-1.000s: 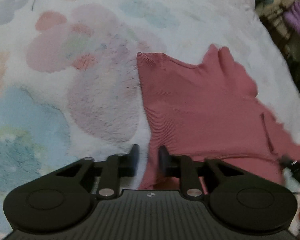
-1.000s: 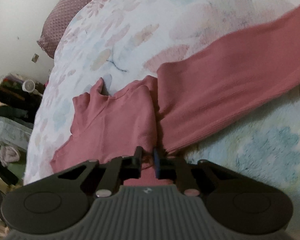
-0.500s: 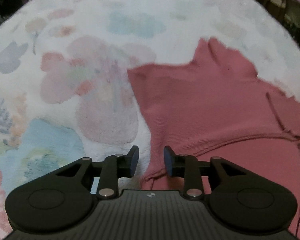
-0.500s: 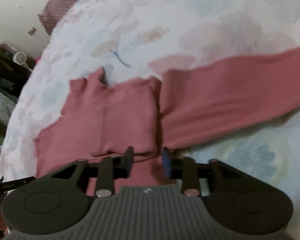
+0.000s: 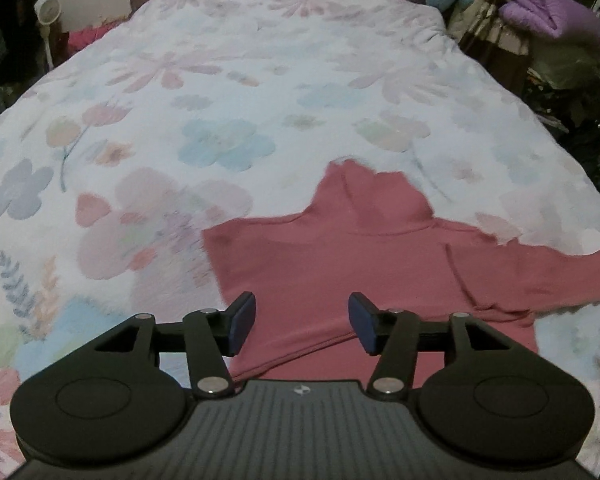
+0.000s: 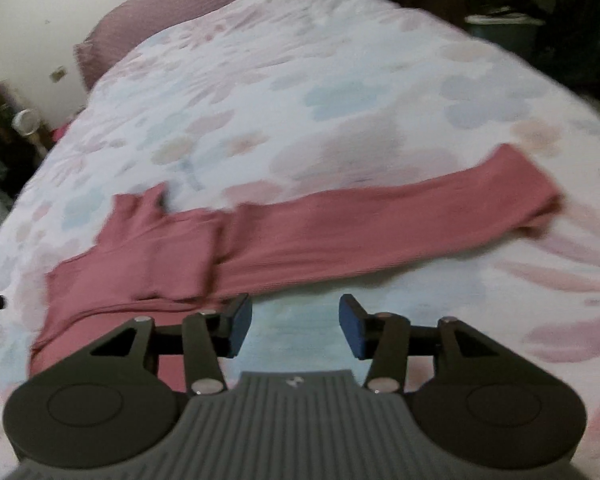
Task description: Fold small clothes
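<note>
Floral fleece bedspread (image 5: 228, 92) holds pink ribbed turtleneck top (image 5: 340, 256) lower right; left gripper (image 5: 302, 322) and right gripper (image 6: 294, 326) opening, empty; next grab outstretched sleeve (image 6: 400, 228) by cuff, fold squarely inward.
</note>
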